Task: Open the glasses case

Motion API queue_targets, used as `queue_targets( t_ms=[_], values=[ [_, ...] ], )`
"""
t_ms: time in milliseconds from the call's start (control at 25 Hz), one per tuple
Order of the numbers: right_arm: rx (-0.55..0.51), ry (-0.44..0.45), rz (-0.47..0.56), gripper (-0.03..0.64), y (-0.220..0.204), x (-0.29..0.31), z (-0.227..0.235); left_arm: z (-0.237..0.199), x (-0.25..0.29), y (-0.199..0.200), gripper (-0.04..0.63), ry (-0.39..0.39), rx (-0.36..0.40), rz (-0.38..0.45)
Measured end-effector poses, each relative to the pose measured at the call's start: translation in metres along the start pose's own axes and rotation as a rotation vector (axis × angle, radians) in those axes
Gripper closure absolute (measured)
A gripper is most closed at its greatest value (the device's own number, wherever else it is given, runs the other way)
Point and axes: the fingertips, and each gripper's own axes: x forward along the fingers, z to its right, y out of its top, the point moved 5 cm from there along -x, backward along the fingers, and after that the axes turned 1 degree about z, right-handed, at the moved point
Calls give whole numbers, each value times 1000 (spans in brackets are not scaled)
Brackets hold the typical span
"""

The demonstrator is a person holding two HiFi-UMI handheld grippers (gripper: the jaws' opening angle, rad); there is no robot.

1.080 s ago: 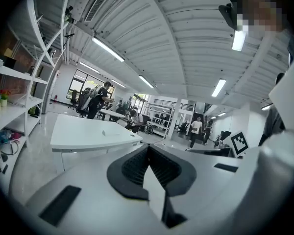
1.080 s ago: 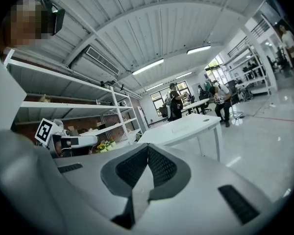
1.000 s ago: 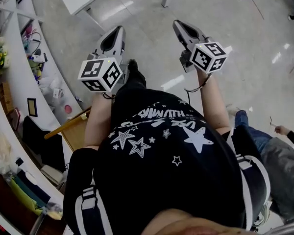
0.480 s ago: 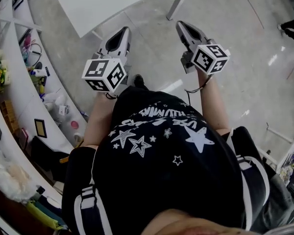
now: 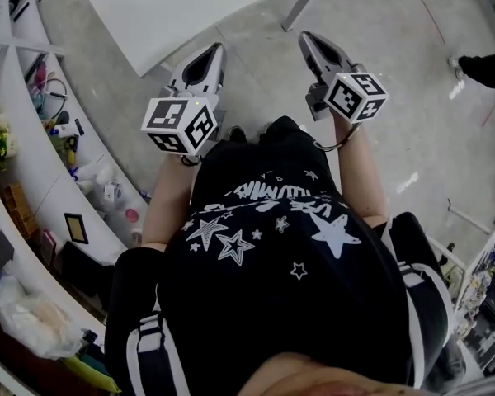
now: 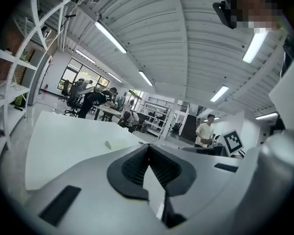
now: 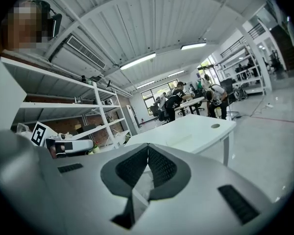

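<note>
No glasses case shows clearly in any view. In the head view my left gripper (image 5: 213,49) and right gripper (image 5: 307,35) are held side by side in front of the person's body, above the floor, pointing at a white table (image 5: 173,7). Both are shut with nothing between the pads. In the left gripper view my left gripper (image 6: 148,147) has its ribbed pads meeting at the tip, and the table top (image 6: 63,146) lies ahead with a small pale object (image 6: 108,144) on it. My right gripper (image 7: 148,147) is likewise shut, facing the same table (image 7: 186,131).
White shelving (image 5: 33,139) with clutter runs along the left. A table leg (image 5: 301,2) stands just ahead of the right gripper. A person's leg (image 5: 487,68) is on the floor at the far right. People work at desks (image 6: 98,102) in the background.
The white table has slid further into the head view, nearer both grippers, as the person walks toward it. The shelving has drifted past on the left. Both grippers stay shut.
</note>
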Motion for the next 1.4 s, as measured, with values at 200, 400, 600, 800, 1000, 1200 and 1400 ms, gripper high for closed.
queue_targets(
  t_ms=[200, 400, 600, 800, 1000, 1200, 1400],
  values=[
    [14, -8, 1, 609, 4, 13, 17, -10, 18, -3, 583, 5, -9, -18],
    [27, 13, 5, 609, 17, 38, 43, -20, 46, 1, 583, 33, -2, -15],
    [27, 65, -5, 609, 40, 84, 82, -38, 88, 9, 583, 96, -1, -6],
    [29, 125, -30, 609, 69, 130, 131, -48, 145, 15, 583, 154, 1, -8],
    [24, 195, -70, 609, 101, 177, 174, -57, 196, 23, 583, 235, -11, -4],
    [27, 265, -105, 609, 122, 221, 213, -67, 237, 26, 583, 312, -6, -7],
    [13, 333, -147, 609, 137, 258, 243, -78, 272, 23, 583, 385, -5, -4]
  ],
)
